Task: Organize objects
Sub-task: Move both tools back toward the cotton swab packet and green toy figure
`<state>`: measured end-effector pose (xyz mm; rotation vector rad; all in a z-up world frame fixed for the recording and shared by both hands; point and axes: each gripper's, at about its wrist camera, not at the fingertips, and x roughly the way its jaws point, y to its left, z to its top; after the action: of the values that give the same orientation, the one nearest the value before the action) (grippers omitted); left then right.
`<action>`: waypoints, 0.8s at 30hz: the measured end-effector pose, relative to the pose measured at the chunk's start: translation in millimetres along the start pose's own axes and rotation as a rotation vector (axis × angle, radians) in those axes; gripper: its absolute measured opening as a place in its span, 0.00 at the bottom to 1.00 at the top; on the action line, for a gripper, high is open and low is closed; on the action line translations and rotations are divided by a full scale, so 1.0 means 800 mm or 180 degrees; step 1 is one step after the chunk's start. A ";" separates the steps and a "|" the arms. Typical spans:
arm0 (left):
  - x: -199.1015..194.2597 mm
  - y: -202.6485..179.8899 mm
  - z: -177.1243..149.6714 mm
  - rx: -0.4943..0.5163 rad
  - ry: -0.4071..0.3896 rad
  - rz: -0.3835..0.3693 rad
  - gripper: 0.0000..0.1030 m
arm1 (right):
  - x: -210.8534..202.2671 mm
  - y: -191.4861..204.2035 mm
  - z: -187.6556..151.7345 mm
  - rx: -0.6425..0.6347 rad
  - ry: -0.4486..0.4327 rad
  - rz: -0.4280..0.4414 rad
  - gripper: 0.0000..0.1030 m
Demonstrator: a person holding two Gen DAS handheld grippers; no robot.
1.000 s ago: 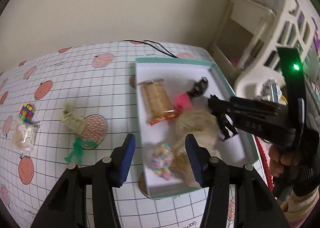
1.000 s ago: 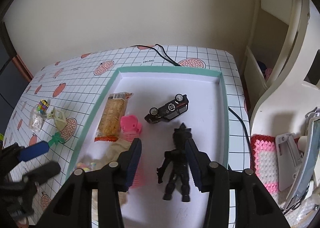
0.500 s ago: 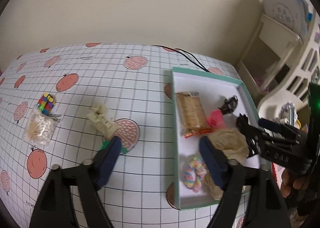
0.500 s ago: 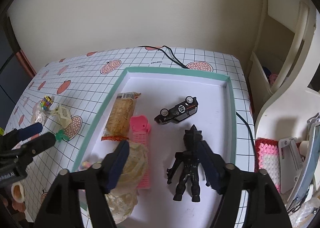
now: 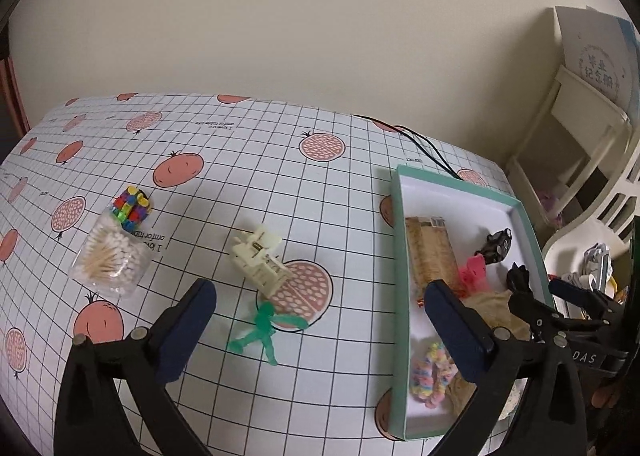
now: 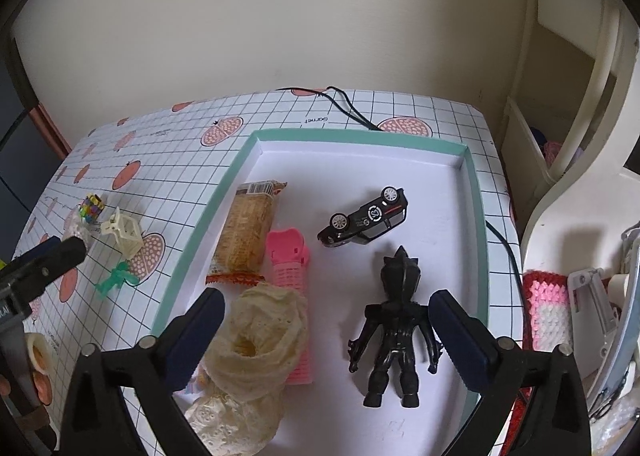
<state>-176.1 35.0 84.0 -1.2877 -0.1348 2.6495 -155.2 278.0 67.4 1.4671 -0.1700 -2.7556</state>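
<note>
Both grippers spread wide, holding nothing
Left gripper point(image 5: 320, 330) hovers over green toy figure point(image 5: 262, 330) left of tray point(image 5: 396, 256); right gripper point(image 6: 328, 332) above tray

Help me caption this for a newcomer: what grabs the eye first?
The teal-rimmed box at the table's right, holding a black monster figure, an overturned toy car and a pink toy. Left of it, a green figure lies loose on the fruit-print tablecloth.
</note>
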 end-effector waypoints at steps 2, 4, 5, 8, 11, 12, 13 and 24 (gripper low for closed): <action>0.001 0.004 0.001 -0.0024 0.0018 -0.0005 1.00 | 0.001 0.003 -0.001 -0.0011 0.0011 -0.0006 1.00; 0.001 0.010 0.003 -0.0059 0.0016 0.0009 1.00 | 0.002 0.008 0.000 -0.0014 0.0020 -0.0006 1.00; 0.000 0.014 0.004 -0.0080 0.0010 0.0015 1.00 | 0.001 0.011 0.001 -0.0016 0.0018 -0.0010 1.00; -0.005 0.031 0.011 -0.0166 -0.0020 0.0090 1.00 | -0.007 0.023 0.006 -0.0027 -0.0063 -0.0007 1.00; -0.013 0.055 0.020 -0.0316 -0.0083 0.0247 1.00 | -0.019 0.040 0.016 -0.0022 -0.0173 0.0038 1.00; -0.017 0.065 0.023 -0.0376 -0.0108 0.0303 1.00 | -0.023 0.047 0.019 -0.0022 -0.0216 0.0065 1.00; -0.020 0.075 0.025 -0.0419 -0.0131 0.0360 1.00 | -0.027 0.055 0.022 -0.0030 -0.0257 0.0096 1.00; -0.052 0.193 0.026 -0.1074 -0.0276 0.0513 1.00 | -0.040 0.171 0.036 -0.0351 -0.0334 0.0382 1.00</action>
<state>-188.0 -124.9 103.7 -1.3256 -0.5327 2.9143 -165.9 147.0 124.1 1.2455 -0.1019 -2.6994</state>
